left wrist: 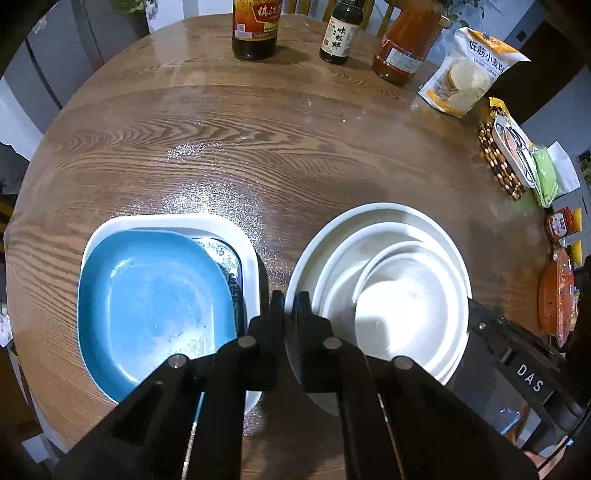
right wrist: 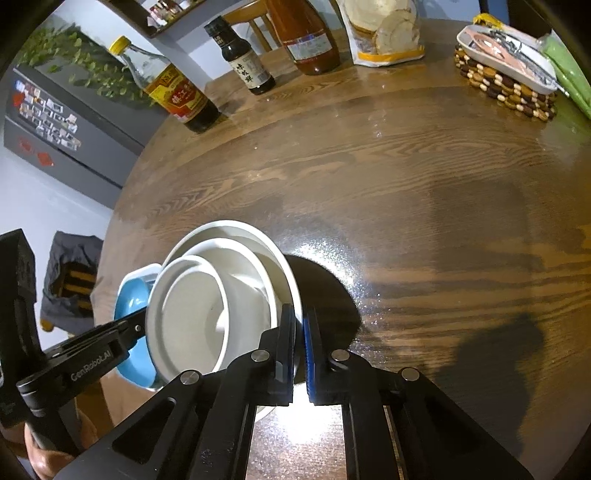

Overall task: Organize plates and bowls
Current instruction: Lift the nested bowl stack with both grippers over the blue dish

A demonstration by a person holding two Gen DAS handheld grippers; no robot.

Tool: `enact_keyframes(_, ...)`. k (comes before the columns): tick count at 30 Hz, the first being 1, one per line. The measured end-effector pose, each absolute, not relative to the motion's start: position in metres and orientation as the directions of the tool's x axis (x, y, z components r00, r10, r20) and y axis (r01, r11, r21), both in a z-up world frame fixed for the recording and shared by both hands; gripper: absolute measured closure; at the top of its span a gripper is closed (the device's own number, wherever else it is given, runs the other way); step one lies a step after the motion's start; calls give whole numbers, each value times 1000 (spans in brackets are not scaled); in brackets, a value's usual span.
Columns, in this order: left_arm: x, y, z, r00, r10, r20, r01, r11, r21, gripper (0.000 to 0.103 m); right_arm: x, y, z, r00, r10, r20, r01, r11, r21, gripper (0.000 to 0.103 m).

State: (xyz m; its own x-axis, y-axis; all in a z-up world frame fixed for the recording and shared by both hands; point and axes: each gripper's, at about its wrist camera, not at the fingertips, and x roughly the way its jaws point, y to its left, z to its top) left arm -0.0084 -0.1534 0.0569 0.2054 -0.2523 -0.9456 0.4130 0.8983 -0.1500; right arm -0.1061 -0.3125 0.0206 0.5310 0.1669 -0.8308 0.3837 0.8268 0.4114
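Three white bowls (left wrist: 399,295) sit nested, the smallest innermost. My left gripper (left wrist: 290,306) is shut on the left rim of the outer bowl (left wrist: 369,210). My right gripper (right wrist: 300,325) is shut on the opposite rim of that outer bowl (right wrist: 236,227). Each tool shows in the other's view: the right gripper (left wrist: 480,325) at the bowls' right side, the left gripper (right wrist: 138,326) at their left side. Left of the bowls is a plate stack: a blue square plate (left wrist: 147,295) on a blue-patterned plate (left wrist: 225,254) on a white square plate (left wrist: 166,221). Whether the bowls rest on the table I cannot tell.
On the round wooden table (left wrist: 258,147), three sauce bottles (left wrist: 255,29) and a flour bag (left wrist: 469,74) stand along the far edge. A woven trivet with a dish (left wrist: 506,158) and snack packets (left wrist: 557,295) line the right edge. A person's hand (right wrist: 40,454) holds the left tool.
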Motion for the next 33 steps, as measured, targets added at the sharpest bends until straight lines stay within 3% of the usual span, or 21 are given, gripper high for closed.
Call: enact_keyframes(33, -27, -159, 75, 339, -283, -897, 444, 889, -112, 100, -127, -313, 38, 580, 113, -807, 408, 816, 408, 94)
